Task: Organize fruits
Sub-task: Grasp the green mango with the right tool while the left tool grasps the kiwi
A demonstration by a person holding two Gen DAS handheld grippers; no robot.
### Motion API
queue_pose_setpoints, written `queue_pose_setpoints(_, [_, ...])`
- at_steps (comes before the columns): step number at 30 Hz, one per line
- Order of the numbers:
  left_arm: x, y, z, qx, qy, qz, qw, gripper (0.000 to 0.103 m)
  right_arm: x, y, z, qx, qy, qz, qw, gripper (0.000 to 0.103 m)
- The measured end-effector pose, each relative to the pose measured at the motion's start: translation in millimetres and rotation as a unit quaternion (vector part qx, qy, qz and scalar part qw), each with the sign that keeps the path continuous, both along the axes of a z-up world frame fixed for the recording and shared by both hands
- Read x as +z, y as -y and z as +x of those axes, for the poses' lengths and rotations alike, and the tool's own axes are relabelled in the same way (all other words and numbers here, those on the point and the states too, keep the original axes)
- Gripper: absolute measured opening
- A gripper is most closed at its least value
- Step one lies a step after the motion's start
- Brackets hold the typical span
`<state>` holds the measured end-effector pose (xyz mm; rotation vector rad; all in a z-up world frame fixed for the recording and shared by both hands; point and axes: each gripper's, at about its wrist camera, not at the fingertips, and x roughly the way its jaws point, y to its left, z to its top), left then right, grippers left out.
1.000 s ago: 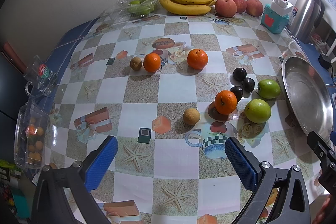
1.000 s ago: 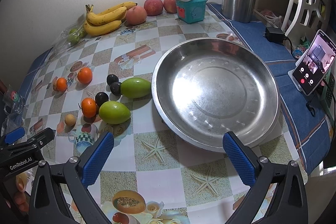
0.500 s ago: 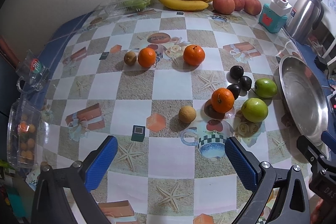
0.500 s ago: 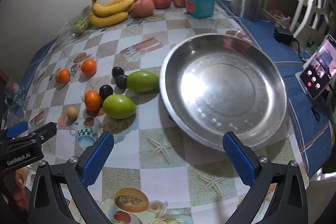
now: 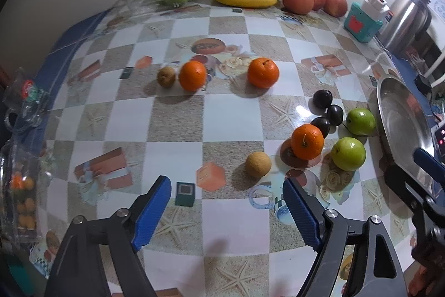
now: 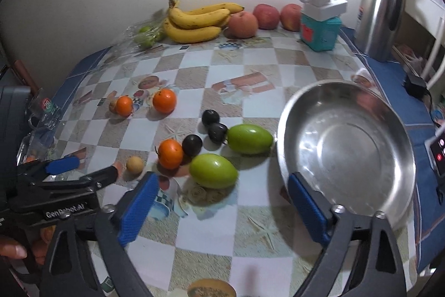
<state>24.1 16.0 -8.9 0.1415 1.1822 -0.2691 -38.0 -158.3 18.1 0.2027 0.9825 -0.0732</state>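
Checkered tablecloth [image 5: 228, 124] — glossy orange [image 5: 307, 141], two smooth green mangoes [image 6: 213, 170].

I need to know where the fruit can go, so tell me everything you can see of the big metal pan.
The round, shallow stainless-steel pan looks shiny, with a wide flat bottom, sloped wall and thin rim. It sits upright on the checkered tablecloth, at its right side, partly over the blue cloth edge. Nothing lies in it; only reflections show. The nearer of the oval green fruits lies by its left rim; contact cannot be told.
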Motion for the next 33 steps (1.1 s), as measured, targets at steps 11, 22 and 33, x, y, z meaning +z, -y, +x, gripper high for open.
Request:
queue_pose_setpoints(11, [-21,17,10,-0.039,-0.019,-0.015,0.999,0.054,-27,0,23,0.014,-0.03,0.018,0.999,0.072])
queue_pose_setpoints(22, [-32,19,16,-0.049,-0.031,-0.035,0.9977,0.036,-47,-1,34,0.019,-0.053,0.029,0.998,0.063])
queue_pose_setpoints(33, [-34,24,17,-0.056,-0.029,-0.049,0.9968,0.028,-53,-4,39,0.024,-0.057,0.034,0.998,0.056])
